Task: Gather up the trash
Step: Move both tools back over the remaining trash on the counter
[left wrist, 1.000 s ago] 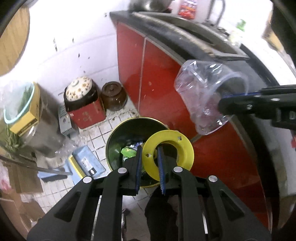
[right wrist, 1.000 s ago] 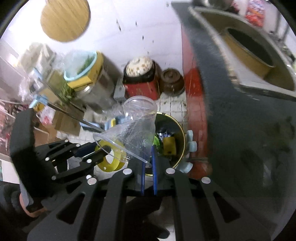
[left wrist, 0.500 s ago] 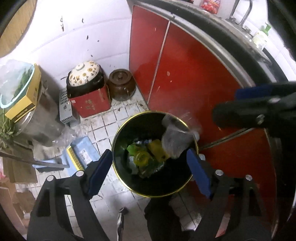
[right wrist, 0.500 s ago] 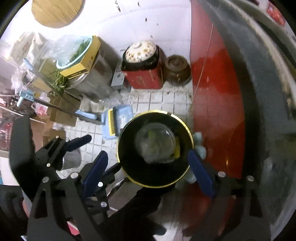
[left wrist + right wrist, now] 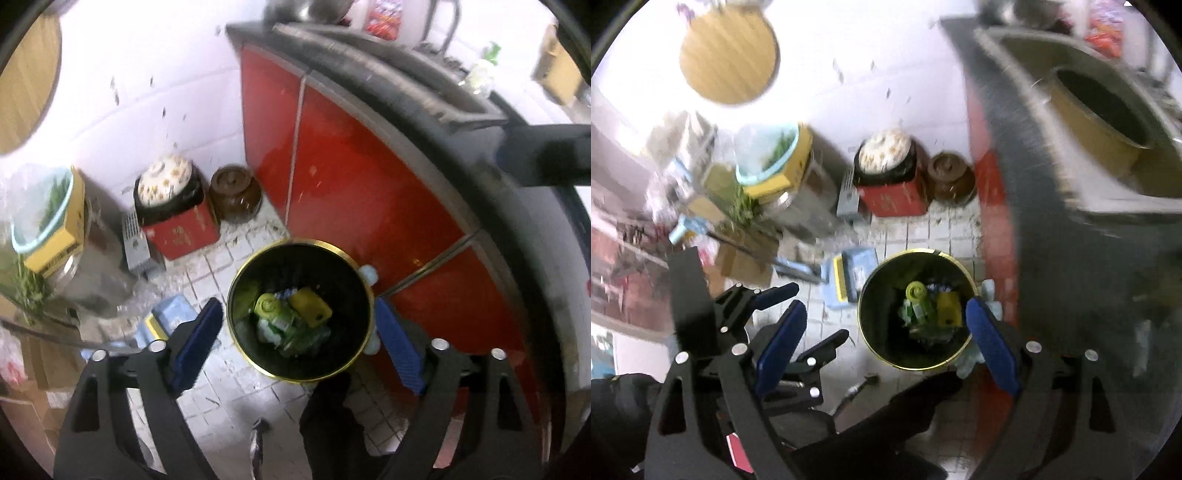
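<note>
— Start from the left of the room. What do you see down there?

— Clutter by the wall: a yellow box (image 5: 59,236) with a pale blue bowl on it, then a flowered ceramic lid (image 5: 164,181) on a red box (image 5: 181,230), and a brown clay jar (image 5: 234,194) in the corner. A blue dustpan (image 5: 166,321) lies on the tiled floor just beside the bin.

— And the left gripper (image 5: 295,341)?

— Jaws spread wide, nothing between them. A second ago it pinched a yellow ring; half a second ago it had already let go. The blue pads now sit either side of the black bin (image 5: 354,369) in its camera's view, well above it.

— So where did the trash go?

— Into the bin. There's a heap of trash (image 5: 291,317) at the bottom: a yellow piece, a greenish round thing and some wrappers. The clear plastic cup the other hand carried was lying on top of the heap half a second ago; now I can't pick it out for certain among the pale bits.

— The right gripper (image 5: 886,345)?

— Also gaping, empty, above the same bin. From the left camera you catch one of its dark fingers (image 5: 546,162) up by the counter edge, blurred.

— Further right?

— Red cabinet doors (image 5: 351,177), and the dark counter with a sink (image 5: 1108,110) on top.

— Meaning?

— I'd say both pieces are delivered. Both hands are free for whatever trash remains.
</note>
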{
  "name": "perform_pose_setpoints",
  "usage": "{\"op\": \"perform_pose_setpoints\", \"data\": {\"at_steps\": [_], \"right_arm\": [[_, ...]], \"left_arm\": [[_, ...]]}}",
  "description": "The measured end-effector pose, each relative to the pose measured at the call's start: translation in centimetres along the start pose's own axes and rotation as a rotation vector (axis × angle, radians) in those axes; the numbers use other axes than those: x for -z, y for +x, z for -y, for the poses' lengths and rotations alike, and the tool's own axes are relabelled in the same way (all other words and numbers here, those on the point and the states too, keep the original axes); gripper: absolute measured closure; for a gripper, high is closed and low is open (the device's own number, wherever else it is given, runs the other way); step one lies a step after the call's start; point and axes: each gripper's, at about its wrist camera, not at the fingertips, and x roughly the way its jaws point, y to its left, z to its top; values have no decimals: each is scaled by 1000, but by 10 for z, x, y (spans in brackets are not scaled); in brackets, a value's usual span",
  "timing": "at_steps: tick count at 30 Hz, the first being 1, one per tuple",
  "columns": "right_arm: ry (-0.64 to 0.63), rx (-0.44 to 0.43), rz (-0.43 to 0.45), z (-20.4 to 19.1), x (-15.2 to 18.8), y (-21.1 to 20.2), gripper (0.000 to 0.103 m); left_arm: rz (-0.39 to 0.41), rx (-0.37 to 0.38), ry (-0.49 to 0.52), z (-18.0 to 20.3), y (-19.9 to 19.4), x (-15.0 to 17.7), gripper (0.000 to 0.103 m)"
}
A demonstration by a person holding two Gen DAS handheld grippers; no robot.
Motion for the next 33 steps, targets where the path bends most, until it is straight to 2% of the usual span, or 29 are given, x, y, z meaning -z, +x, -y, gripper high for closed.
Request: {"op": "perform_pose_setpoints", "data": {"at_steps": [3, 5, 7, 11, 13, 16, 20, 25, 30, 33], "right_arm": [[63, 33, 103, 15, 25, -68, 11], [111, 87, 172, 30, 49, -113, 10], [167, 159, 230, 46, 77, -153, 10], [332, 345, 353, 83, 157, -238, 9], [440, 449, 404, 101, 205, -277, 9], [592, 557, 468, 122, 275, -322, 9], [772, 667, 525, 139, 364, -362, 9], [952, 764, 556, 148, 454, -391, 9], [1018, 806, 554, 147, 494, -398, 9], [1032, 808, 555, 147, 501, -398, 9]], "left_arm": [[55, 32, 61, 32, -28, -14, 9], [91, 62, 137, 66, -47, -27, 7], [128, 124, 222, 109, -65, -36, 7], [177, 262, 419, 206, -91, -44, 7], [190, 347, 530, 261, -101, -39, 7], [199, 466, 671, 332, -116, -26, 7], [211, 600, 865, 414, -137, 6, 7], [227, 693, 1035, 473, -162, 48, 7], [215, 716, 1114, 498, -171, 74, 7], [209, 717, 1128, 508, -171, 79, 7]]}}
